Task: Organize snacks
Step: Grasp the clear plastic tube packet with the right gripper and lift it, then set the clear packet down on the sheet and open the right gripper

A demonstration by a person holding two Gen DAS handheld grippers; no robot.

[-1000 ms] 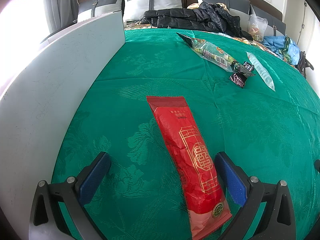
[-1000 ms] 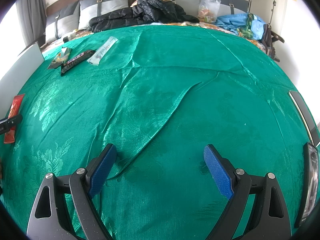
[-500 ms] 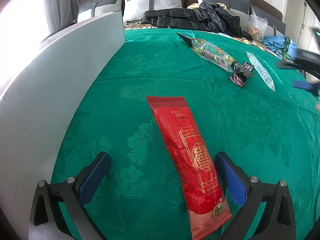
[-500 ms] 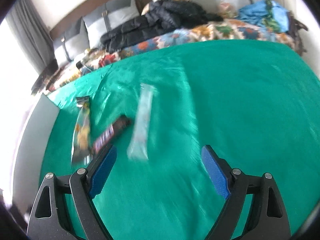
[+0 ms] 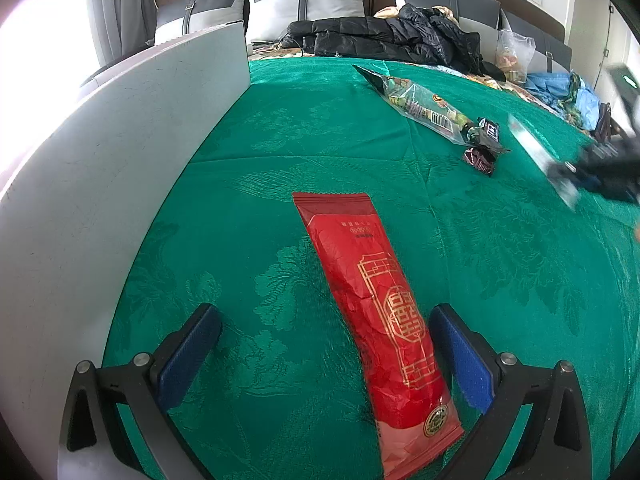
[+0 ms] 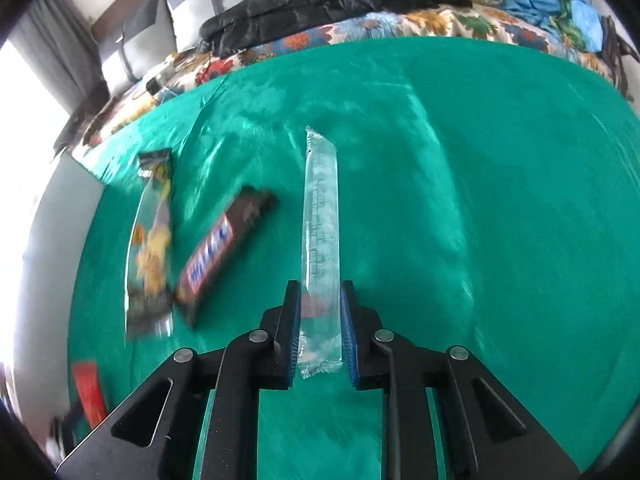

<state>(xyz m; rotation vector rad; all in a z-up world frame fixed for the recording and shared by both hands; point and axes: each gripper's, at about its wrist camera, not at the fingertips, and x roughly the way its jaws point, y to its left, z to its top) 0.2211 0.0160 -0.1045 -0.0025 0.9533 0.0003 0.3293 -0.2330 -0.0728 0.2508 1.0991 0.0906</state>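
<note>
On the green cloth (image 5: 328, 128), left to right:
white board: upright panel (image 5: 120, 152) along the cloth's left edge, running from near to far.
left gripper: (image 5: 326, 354) jaws wide apart, blue pads (image 5: 188, 352) clear of everything, nothing gripped; the red pack's near end lies between them, closer to the right pad.
red pack: long red wrapper (image 5: 376, 308) with gold lattice print and a round gold seal at the near end, crinkled, flat on the cloth, near-centre, slanting toward far left.
clear snack bag: (image 6: 154, 236) see-through wrapper with dark ends and yellow pieces inside, far side, blurred in the right wrist view.
chocolate bar: (image 6: 224, 252) brown wrapper, blue-and-white lettering, just right of the clear snack bag, angled.
clear stick pack: (image 6: 320, 240) long narrow transparent sleeve with crimped ends, pointing far, right of the chocolate bar.
right gripper: (image 6: 320, 320) jaws have just been closing, now clamped on the clear stick pack's near end, pads against both its long edges.
</note>
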